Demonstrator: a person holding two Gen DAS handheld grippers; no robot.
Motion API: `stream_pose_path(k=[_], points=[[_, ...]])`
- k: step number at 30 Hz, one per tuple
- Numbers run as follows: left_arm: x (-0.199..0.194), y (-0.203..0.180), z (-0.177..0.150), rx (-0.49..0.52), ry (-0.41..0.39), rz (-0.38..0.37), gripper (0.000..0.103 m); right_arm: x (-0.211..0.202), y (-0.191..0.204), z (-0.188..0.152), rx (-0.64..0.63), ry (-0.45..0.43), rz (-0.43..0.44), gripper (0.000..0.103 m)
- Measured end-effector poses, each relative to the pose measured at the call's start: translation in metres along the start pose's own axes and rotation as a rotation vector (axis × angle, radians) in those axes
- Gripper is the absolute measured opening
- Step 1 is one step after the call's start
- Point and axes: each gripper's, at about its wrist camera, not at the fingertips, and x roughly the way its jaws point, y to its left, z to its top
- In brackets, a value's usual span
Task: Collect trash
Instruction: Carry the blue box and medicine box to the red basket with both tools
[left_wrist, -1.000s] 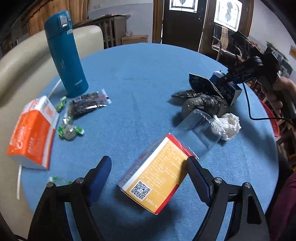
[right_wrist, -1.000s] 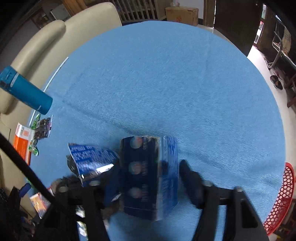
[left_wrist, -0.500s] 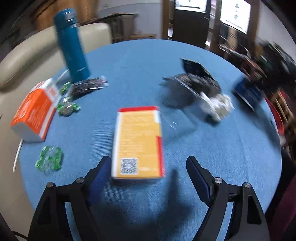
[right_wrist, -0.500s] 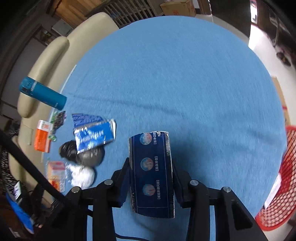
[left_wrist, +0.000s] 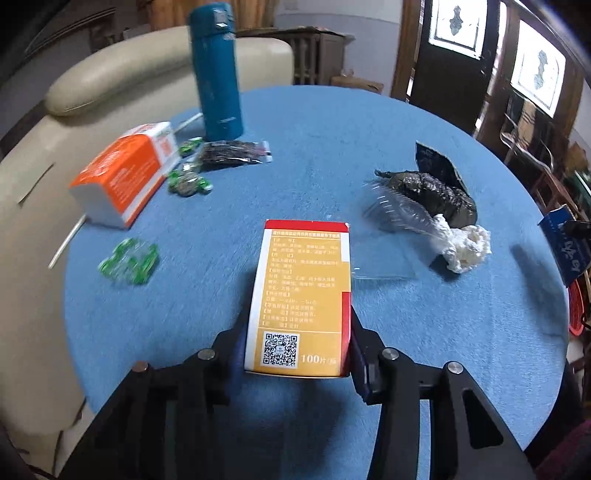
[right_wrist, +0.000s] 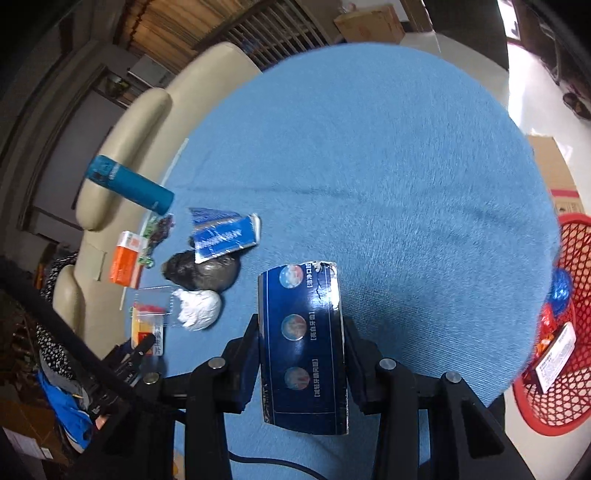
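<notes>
Left tongs (left_wrist: 297, 354): jaws closing on the yellow box (left_wrist: 301, 295), pads against both its long sides, near end between them.
Yellow box: flat cardboard carton, yellow face with red bands, printed text and a square code; it lies lengthwise away from the left tongs on the bench (left_wrist: 332, 140).
Right tongs (right_wrist: 301, 363): clamped on the dark blue carton (right_wrist: 303, 343), a pad on each long side.
Dark blue carton: glossy card with three round pictures in a row, torn at its far end, held over the bench edge.
Bench: round, covered in ribbed blue cloth.
Just beyond the left tongs, rightward: clear plastic tray (left_wrist: 397, 214), ridged and see-through; touching it, a crumpled white tissue (left_wrist: 463, 247) and a wrinkled black bag (left_wrist: 430, 192).
Beyond the left tongs, leftward: green foil wrappers (left_wrist: 129, 260), crinkled; an orange and white box (left_wrist: 123, 177) lying flat.
Farthest from the left tongs: a dark clear packet (left_wrist: 231, 155) and an upright teal flask (left_wrist: 216, 70), a smooth cylinder.
Right of the right tongs: red basket (right_wrist: 565, 332), open plastic mesh, below the bench edge; it holds a dark printed box and blue and orange wrappers.
</notes>
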Motion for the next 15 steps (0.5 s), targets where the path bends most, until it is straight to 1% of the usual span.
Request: stream_pose_path(k=[1, 3, 7, 8, 11, 15], points=[[-0.004, 0.000, -0.002, -0.010, -0.012, 0.006, 0.048, -0.008, -0.001, -0.001, -0.008, -0.015, 0.007, 0.043], [-0.025, -0.001, -0.013, -0.042, -0.047, 0.019, 0.048, -0.024, -0.001, -0.005, -0.027, -0.051, 0.019, 0.043], [-0.065, -0.020, -0.026, -0.018, -0.121, 0.053, 0.048, -0.055, -0.007, -0.013, -0.060, -0.112, 0.072, 0.043], [-0.077, -0.027, -0.027, -0.009, -0.152, 0.043, 0.048, -0.061, -0.008, -0.015, -0.066, -0.125, 0.082, 0.043], [-0.101, -0.051, -0.021, 0.009, -0.204, -0.002, 0.048, -0.081, -0.012, -0.024, -0.086, -0.174, 0.117, 0.043], [-0.128, -0.101, -0.010, 0.111, -0.276, -0.039, 0.048, -0.104, -0.015, -0.034, -0.114, -0.237, 0.152, 0.043]])
